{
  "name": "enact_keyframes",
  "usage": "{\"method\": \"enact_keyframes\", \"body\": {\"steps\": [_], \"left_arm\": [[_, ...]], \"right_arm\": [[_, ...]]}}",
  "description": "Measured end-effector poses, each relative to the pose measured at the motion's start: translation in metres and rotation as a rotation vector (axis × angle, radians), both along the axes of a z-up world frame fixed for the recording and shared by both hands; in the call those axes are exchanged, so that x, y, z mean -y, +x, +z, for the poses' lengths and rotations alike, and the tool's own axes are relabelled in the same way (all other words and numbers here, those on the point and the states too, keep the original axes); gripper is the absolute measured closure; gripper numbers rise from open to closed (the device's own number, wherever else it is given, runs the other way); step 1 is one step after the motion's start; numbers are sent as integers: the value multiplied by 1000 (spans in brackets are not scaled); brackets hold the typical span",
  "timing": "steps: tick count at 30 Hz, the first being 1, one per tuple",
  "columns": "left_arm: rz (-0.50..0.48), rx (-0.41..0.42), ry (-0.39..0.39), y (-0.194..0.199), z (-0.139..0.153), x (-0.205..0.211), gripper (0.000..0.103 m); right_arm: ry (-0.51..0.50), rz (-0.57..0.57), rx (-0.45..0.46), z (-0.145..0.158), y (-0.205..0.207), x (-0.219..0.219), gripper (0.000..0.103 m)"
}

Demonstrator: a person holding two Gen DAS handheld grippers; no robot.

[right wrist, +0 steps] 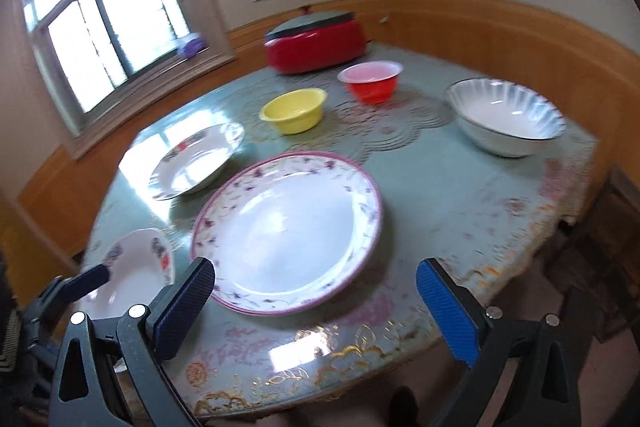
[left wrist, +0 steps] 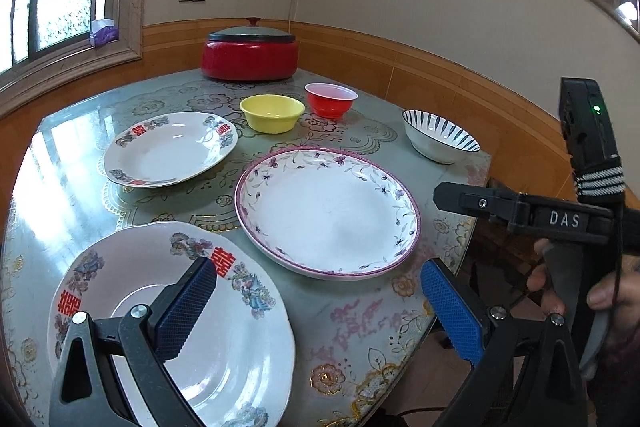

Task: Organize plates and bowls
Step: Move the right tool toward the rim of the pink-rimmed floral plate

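Observation:
On the round table, three plates lie apart: a near plate with red characters (left wrist: pixel 232 347) (right wrist: pixel 132 267), a large purple-rimmed plate (left wrist: pixel 328 211) (right wrist: pixel 288 227) in the middle, and a second red-character plate (left wrist: pixel 168 149) (right wrist: pixel 200 159) farther left. Behind them stand a yellow bowl (left wrist: pixel 272 113) (right wrist: pixel 294 111), a red bowl (left wrist: pixel 331 99) (right wrist: pixel 372 81) and a striped white bowl (left wrist: pixel 440 135) (right wrist: pixel 504 115). My left gripper (left wrist: pixel 320 311) is open, its left finger over the near plate. My right gripper (right wrist: pixel 316 311) is open at the purple-rimmed plate's near edge, holding nothing.
A red lidded pot (left wrist: pixel 250 55) (right wrist: pixel 316 43) stands at the back of the table against the wood-panelled wall. The glass-topped table's edge (right wrist: pixel 400 375) curves close in front. A hand (left wrist: pixel 600 291) grips the other tool at the right. A window lies to the left.

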State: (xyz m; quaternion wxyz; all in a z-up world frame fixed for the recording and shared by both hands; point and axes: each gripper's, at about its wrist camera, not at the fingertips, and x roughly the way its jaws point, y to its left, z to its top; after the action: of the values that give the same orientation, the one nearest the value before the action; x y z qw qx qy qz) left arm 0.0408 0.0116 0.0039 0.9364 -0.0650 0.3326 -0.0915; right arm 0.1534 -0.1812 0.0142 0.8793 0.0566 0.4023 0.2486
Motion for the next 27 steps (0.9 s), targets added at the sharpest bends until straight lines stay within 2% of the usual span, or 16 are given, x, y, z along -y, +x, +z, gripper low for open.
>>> {"method": "enact_keyframes", "body": {"steps": [1,5,7,11,13,19,21,23,26,27], "left_arm": [[-14,-12,-10,4,0,2,0],[3,-17,-10,18,1,12,0],[27,-20,-34,25,3,14,0],[93,-27,-41,38,7,19,0],[119,-35,-29,44,9,25,0],[203,-53,24,54,9,48,0],[242,-71,15,58,6,51,0],[279,-80,9,59,3,55,0],[316,-113,-6,60,-3,61,0],[322,-127,-14,61,-6,62,0]], "right_arm": [[7,34,-23,-2,11,-1,7],[-52,129,-67,-11,55,-5,15],[-79,174,-107,-19,82,-5,28],[-142,252,-146,-33,122,-9,36],[-163,310,-157,-38,135,-16,52],[-218,474,-150,-50,164,-40,59],[-229,519,-148,-53,169,-45,60],[-240,566,-150,-58,173,-50,67],[-259,620,-153,-64,177,-57,69],[-269,632,-132,-65,177,-59,74]]}}
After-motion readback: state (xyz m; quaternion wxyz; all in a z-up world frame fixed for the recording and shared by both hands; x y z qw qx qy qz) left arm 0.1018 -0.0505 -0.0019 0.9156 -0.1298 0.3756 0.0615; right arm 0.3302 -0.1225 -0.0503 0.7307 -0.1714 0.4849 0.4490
